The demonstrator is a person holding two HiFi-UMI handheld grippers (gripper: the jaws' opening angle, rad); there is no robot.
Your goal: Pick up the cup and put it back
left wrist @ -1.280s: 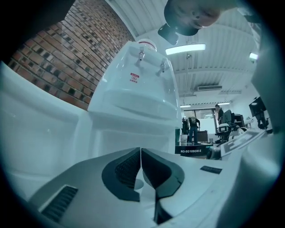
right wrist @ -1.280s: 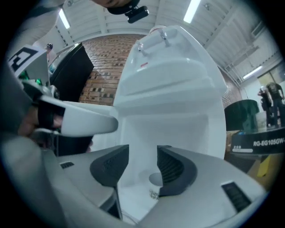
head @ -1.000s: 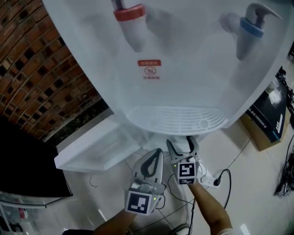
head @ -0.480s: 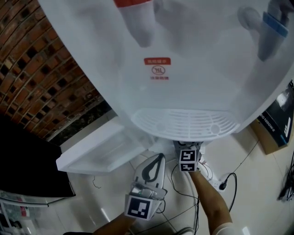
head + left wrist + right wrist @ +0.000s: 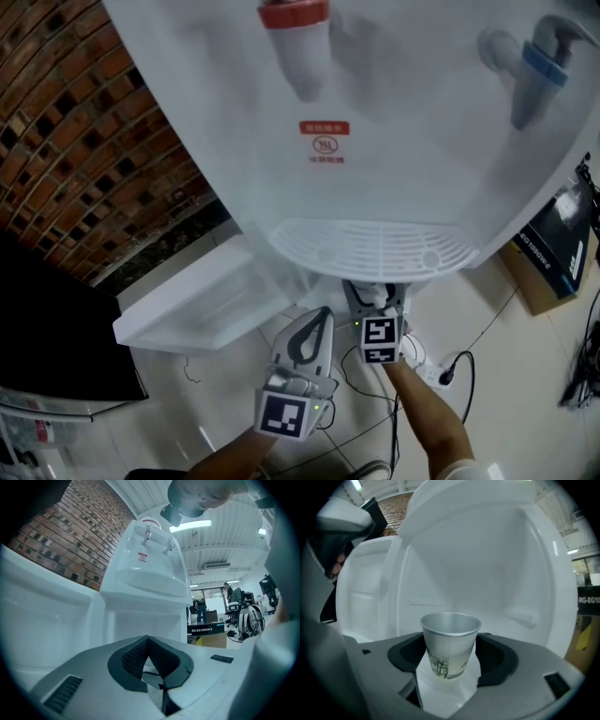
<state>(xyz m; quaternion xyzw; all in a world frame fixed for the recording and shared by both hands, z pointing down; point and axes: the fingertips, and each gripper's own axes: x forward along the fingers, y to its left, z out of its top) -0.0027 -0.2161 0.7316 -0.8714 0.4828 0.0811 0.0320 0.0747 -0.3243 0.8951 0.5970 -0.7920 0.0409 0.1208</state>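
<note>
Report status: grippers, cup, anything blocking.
Left gripper shut, empty. Right gripper jaws just closed in, pads against cup, upright inside dispenser cabinet. Open door at left; nothing else between jaws.

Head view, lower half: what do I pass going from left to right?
Flat black panel → grey left claw, shut → right claw, whose jaws have just been closing on a white printed paper cup → black plug → brown cardboard box with a black printed side.
</note>
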